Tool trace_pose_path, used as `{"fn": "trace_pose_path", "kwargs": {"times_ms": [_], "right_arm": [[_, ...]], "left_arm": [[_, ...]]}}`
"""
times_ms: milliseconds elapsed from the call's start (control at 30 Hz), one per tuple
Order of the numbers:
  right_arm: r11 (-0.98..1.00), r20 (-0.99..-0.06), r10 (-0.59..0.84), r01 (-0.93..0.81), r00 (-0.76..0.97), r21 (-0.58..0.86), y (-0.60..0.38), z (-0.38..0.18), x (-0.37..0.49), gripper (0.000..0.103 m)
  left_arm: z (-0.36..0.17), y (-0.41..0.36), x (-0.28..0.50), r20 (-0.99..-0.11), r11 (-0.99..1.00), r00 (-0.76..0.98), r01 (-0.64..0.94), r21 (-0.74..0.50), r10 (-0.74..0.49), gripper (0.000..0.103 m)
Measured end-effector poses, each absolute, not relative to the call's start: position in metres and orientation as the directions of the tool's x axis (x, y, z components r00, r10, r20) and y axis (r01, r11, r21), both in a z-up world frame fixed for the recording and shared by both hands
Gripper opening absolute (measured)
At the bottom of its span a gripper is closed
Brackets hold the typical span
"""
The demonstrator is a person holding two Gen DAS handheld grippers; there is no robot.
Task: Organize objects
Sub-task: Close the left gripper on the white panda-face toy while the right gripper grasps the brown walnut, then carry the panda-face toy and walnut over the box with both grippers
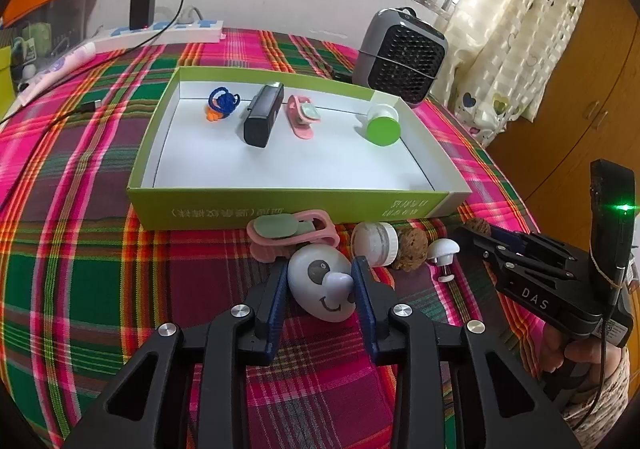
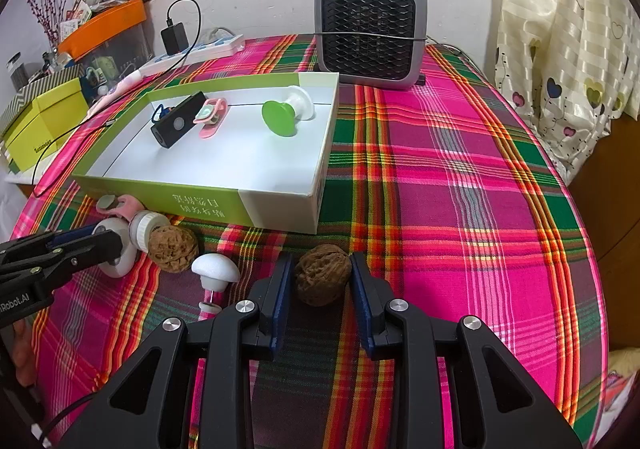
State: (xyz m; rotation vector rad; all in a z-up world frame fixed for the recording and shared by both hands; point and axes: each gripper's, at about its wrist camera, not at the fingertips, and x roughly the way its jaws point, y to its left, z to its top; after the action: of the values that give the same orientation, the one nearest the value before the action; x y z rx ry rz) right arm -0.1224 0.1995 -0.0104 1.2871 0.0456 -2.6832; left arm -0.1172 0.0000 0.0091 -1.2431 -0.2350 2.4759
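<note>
In the left wrist view my left gripper (image 1: pixel 320 264) is shut on a white egg-shaped toy (image 1: pixel 320 289) with a painted face, lying on the plaid cloth. In the right wrist view my right gripper (image 2: pixel 321 257) is shut on a brown walnut (image 2: pixel 322 277). Between the two lie a second walnut (image 2: pixel 173 248), a white mushroom-shaped knob (image 2: pixel 215 269), a white jar (image 1: pixel 376 243) and a pink clip (image 1: pixel 288 233). Behind them stands the green box (image 1: pixel 288 203), which holds a black device (image 1: pixel 262 115), another pink clip (image 1: pixel 302 117), a green-capped piece (image 1: pixel 382 127) and a blue-and-orange toy (image 1: pixel 222 103).
A grey heater (image 2: pixel 368 29) stands behind the box at the back right. A power strip (image 1: pixel 160 33) with a plugged charger lies along the far edge, its cable trailing left. A yellow-green box (image 2: pixel 40 121) sits at the far left. The plaid table drops off on the right by the curtain.
</note>
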Motion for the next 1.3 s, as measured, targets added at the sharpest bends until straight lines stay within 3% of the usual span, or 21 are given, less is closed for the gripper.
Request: {"fn": "trace_pose_path", "kwargs": {"times_ms": [1300], "right_arm": [[-0.979,-0.75,-0.167,0.199,-0.64,0.048,0.192,0.006,-0.111,0.03]], "left_arm": [[0.027,-0.001,-0.105,-0.706,-0.923,-0.594,-0.258,-0.287,0.386,0.029]]}}
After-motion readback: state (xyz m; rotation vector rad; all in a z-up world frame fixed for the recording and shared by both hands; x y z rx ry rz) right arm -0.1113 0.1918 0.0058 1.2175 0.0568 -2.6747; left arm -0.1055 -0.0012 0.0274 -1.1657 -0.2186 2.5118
